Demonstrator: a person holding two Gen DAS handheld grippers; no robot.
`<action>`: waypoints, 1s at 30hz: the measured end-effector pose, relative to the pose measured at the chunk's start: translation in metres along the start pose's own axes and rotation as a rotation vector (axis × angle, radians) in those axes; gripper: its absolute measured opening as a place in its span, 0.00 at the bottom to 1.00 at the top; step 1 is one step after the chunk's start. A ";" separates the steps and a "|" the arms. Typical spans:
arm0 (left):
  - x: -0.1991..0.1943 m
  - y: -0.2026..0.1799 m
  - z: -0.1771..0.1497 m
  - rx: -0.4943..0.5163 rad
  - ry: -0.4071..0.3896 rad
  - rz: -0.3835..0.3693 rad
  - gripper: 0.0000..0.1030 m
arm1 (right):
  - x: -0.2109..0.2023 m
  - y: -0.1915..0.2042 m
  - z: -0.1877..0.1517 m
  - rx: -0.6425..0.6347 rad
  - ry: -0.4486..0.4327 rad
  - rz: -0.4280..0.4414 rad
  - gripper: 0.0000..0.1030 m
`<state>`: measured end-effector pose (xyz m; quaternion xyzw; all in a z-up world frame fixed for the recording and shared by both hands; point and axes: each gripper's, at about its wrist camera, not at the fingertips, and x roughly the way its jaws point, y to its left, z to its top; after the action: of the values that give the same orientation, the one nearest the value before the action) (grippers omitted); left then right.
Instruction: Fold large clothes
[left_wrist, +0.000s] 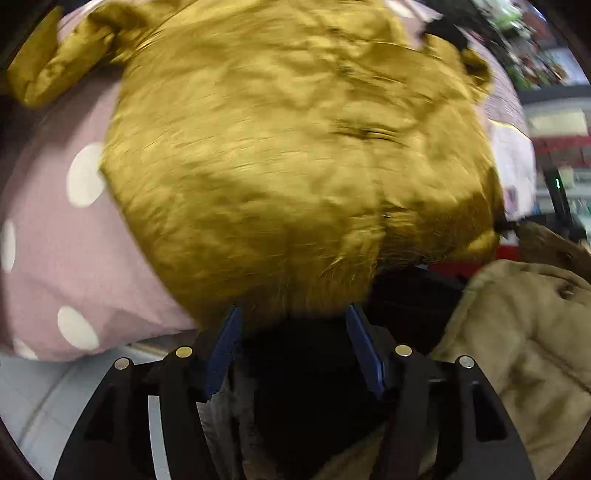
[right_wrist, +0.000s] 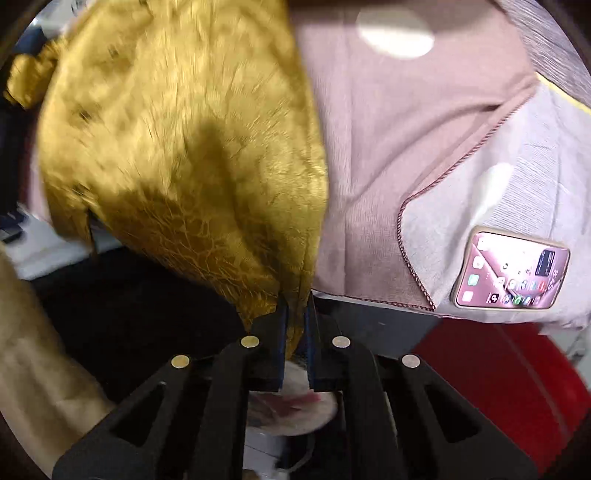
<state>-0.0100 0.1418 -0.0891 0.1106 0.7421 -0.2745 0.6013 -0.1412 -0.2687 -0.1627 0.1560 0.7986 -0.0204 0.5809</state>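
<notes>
A large mustard-gold garment (left_wrist: 280, 155) lies spread and wrinkled over a pink bedcover with white dots (left_wrist: 66, 251). In the left wrist view its near hem reaches the tips of my left gripper (left_wrist: 294, 311), whose blue pads (left_wrist: 227, 343) stand well apart with only dark space between them. In the right wrist view the same garment (right_wrist: 177, 140) hangs off the bed edge. My right gripper (right_wrist: 296, 302) is shut on a pinched fold of its lower corner, the cloth squeezed between the blue pads. Both views are motion-blurred.
A phone (right_wrist: 511, 272) with its screen lit lies on a pale cloth (right_wrist: 480, 206) at the right of the pink cover (right_wrist: 388, 147). A beige padded coat (left_wrist: 517, 332) lies to the right below the bed edge. Something red (right_wrist: 498, 387) sits low at the right.
</notes>
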 end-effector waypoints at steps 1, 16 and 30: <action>-0.003 0.009 0.000 -0.013 -0.003 0.017 0.56 | 0.014 0.008 0.003 -0.020 0.039 -0.042 0.09; -0.104 0.037 0.109 -0.090 -0.409 0.131 0.91 | -0.092 -0.017 0.078 0.292 -0.349 0.061 0.71; -0.079 0.001 0.256 0.160 -0.405 0.291 0.94 | -0.137 -0.039 0.148 0.236 -0.451 0.087 0.73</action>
<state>0.2237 0.0171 -0.0467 0.2061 0.5589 -0.2595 0.7601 0.0223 -0.3687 -0.0883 0.2482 0.6335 -0.1227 0.7225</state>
